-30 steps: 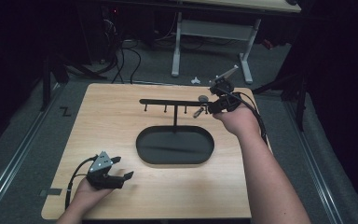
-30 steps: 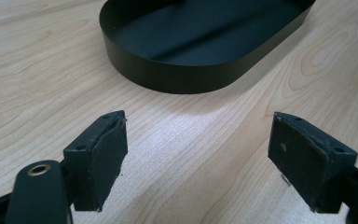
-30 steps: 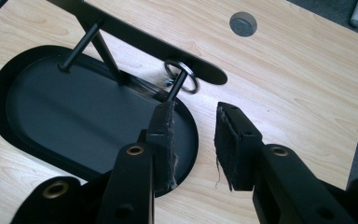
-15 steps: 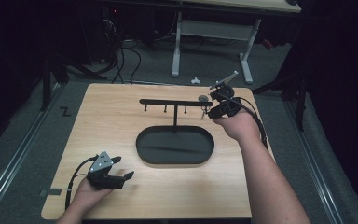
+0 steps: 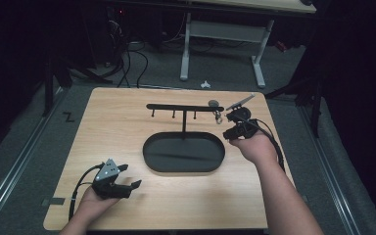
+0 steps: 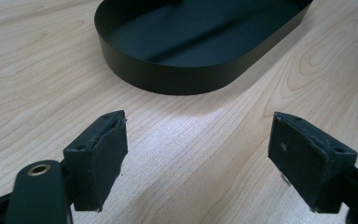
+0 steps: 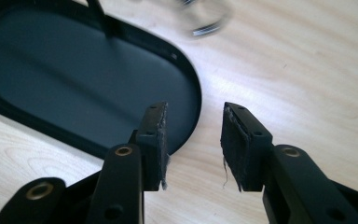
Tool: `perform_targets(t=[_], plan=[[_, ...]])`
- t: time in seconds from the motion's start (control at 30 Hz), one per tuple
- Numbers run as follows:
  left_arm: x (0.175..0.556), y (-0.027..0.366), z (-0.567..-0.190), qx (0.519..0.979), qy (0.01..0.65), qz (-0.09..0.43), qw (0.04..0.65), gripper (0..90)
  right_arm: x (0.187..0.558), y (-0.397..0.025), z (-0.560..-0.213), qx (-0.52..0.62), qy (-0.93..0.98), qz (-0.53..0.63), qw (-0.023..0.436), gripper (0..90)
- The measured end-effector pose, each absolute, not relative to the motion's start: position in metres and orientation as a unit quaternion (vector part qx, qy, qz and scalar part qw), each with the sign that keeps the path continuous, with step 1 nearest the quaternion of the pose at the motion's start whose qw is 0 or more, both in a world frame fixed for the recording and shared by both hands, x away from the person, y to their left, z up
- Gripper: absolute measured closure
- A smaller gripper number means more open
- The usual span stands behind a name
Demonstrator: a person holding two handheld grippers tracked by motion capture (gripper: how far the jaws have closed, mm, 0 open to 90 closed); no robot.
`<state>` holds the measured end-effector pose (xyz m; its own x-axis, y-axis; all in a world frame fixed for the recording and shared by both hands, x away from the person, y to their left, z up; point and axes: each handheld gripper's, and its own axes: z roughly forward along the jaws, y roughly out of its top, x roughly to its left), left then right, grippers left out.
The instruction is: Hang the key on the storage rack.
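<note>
We see right gripper [image 5: 236, 128] at 3 o'clock of oval black tray [image 5: 156, 161], fingers partly open, empty. Keyring [image 5: 218, 117] hangs from rack arm [image 5: 176, 107], 12 o'clock end. Left gripper [image 5: 120, 182] at counter [image 5: 112, 127] 7 o'clock, fingers wide, empty.

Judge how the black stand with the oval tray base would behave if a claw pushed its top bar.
The stand looks rigid, probably metal. Its thin post above a wide oval tray suggests it would slide rather than tip. The small metal piece dangling at the bar's end would likely swing.
</note>
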<state>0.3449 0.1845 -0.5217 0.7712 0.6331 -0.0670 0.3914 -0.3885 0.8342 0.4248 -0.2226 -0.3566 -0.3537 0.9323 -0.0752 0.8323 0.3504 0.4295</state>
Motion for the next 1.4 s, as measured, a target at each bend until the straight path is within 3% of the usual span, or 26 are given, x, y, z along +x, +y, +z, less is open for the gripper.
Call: perform_targets(t=[0.23, 0.53, 0.97, 1.07, 1.1, 1.2, 1.4], plan=[[0.345, 0.184, -0.522, 0.824, 0.310, 0.131, 0.456, 20.2, 0.406, -0.227, -0.393, 0.556, 0.802, 0.166, 0.141, 58.3], [0.346, 0.183, -0.523, 0.825, 0.309, 0.131, 0.455, 20.2, 0.374, -0.237, -0.432, 0.573, 0.777, 0.206, 0.159, 53.9], [0.344, 0.181, -0.524, 0.831, 0.309, 0.136, 0.443, 20.2, 0.304, -0.256, -0.494, 0.572, 0.727, 0.300, 0.233, 47.6], [0.344, 0.179, -0.526, 0.833, 0.307, 0.134, 0.440, 20.2, 0.277, -0.260, -0.514, 0.559, 0.704, 0.347, 0.268, 50.2], [0.344, 0.178, -0.526, 0.835, 0.306, 0.134, 0.438, 20.1, 0.275, -0.261, -0.511, 0.559, 0.707, 0.358, 0.244, 47.5], [0.343, 0.174, -0.527, 0.839, 0.302, 0.136, 0.431, 20.1, 0.270, -0.266, -0.493, 0.530, 0.699, 0.369, 0.308, 47.8], [0.343, 0.173, -0.526, 0.841, 0.299, 0.139, 0.429, 20.1, 0.277, -0.276, -0.511, 0.565, 0.698, 0.356, 0.258, 47.6]])
